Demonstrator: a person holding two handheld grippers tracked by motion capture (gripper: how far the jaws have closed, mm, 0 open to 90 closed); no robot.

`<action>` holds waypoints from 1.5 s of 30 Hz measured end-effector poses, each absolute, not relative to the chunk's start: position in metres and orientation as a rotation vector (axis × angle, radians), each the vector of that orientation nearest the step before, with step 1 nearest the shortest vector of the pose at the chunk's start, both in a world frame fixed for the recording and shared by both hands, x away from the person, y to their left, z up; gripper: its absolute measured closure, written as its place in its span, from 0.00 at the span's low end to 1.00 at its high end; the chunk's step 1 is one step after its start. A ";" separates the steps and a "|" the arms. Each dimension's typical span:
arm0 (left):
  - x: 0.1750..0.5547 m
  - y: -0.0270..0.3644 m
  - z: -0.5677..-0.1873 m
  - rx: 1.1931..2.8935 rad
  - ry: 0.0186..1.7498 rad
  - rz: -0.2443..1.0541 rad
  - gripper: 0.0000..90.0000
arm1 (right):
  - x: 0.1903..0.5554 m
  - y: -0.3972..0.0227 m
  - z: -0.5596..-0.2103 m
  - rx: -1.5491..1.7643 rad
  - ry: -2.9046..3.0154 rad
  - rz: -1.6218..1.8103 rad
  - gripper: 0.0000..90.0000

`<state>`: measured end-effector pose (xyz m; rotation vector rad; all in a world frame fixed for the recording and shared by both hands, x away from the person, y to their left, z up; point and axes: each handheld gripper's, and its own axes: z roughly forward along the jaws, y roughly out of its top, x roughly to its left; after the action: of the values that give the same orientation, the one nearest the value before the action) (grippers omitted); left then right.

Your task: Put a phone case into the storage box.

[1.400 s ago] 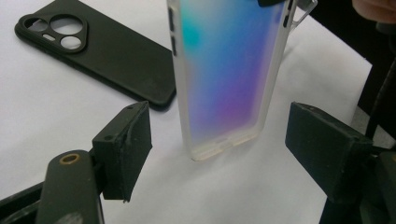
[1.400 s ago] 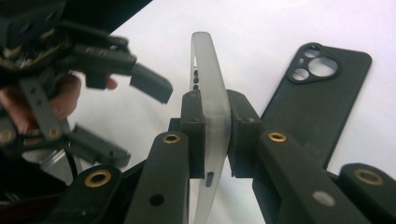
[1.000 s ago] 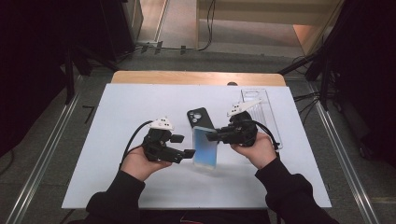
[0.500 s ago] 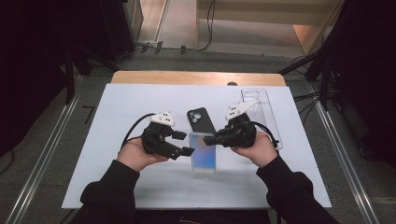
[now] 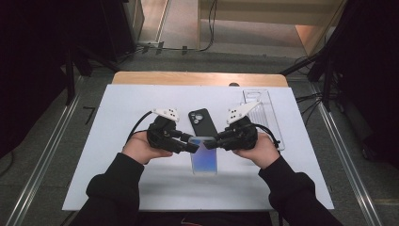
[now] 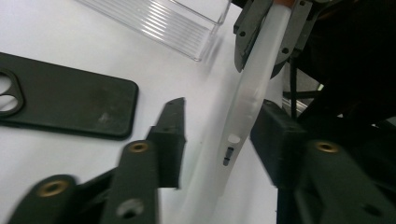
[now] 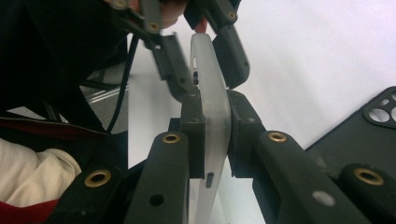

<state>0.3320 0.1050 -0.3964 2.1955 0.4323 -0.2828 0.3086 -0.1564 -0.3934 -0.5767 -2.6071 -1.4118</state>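
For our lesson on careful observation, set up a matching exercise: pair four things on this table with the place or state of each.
Things:
1. translucent phone case
2. black phone case
3. clear plastic tray
4. left tongs

States:
A. lying flat on the white mat, camera cutout away from the person
B. clamped on one edge by the right tongs
C. at the mat's far right
D. just been closing around a case edge

Pairs: 1-B, 2-A, 3-C, 4-D

Mid-frame in the high view, the translucent frosted phone case (image 5: 204,157) hangs over the white desk (image 5: 117,108) between the left tool (image 5: 192,144) and right tool (image 5: 212,142). Just above lies the black phone case (image 5: 202,122); upper right, the clear ribbed plastic tray (image 5: 261,113).
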 end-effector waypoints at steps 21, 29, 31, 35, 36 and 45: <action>0.329 0.115 -0.390 2.158 0.529 -0.306 0.90 | 0.310 -0.154 -0.396 -0.687 -2.586 -1.465 0.40; 0.330 0.123 -0.380 2.128 0.635 -0.238 0.90 | 0.310 -0.155 -0.398 -0.716 -2.572 -1.509 0.29; 0.330 0.125 -0.378 2.124 0.661 -0.215 0.90 | 0.310 -0.155 -0.398 -0.724 -2.557 -1.529 0.23; 0.331 0.128 -0.375 2.105 0.736 -0.174 0.90 | 0.311 -0.154 -0.400 -0.841 -2.565 -1.558 0.00; 0.331 0.128 -0.374 2.099 0.755 -0.164 0.90 | 0.311 -0.154 -0.401 -0.851 -2.558 -1.568 0.00; 0.329 0.128 -0.369 2.069 0.867 -0.075 0.90 | 0.309 -0.153 -0.407 -1.081 -2.531 -1.589 0.00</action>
<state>0.3295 0.1282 -0.3685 2.0695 0.8670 -0.0746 0.3091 -0.1532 -0.4067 -1.0808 -2.5306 -1.5895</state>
